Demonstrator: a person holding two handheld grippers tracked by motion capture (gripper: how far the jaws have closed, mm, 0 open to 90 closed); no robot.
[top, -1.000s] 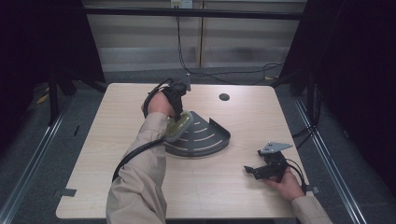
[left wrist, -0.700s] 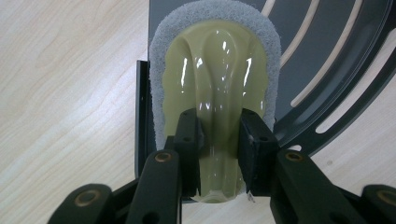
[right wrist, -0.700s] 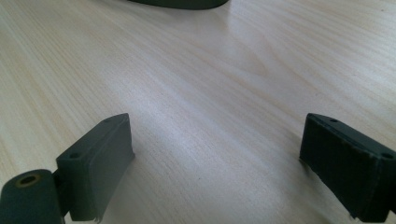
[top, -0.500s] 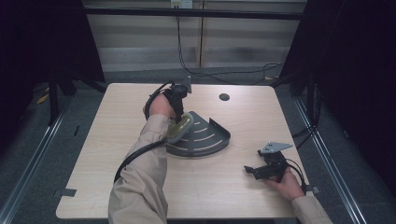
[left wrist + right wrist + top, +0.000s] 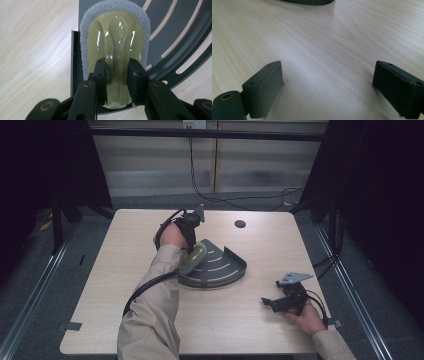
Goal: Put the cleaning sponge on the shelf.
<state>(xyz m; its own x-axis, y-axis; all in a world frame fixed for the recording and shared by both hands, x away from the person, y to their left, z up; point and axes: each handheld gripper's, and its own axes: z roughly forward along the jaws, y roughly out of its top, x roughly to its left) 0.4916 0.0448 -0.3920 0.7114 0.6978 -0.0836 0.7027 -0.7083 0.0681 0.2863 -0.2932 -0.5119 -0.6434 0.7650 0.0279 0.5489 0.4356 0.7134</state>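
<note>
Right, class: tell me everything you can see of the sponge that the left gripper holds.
The sponge is an oval pad: a glossy, yellow-green moulded top with a raised ridge down its middle, rimmed by grey-white foam. It lies flat on the dark slotted rack, at its straight edge. The left gripper pinches the ridge between its black jaws.
</note>
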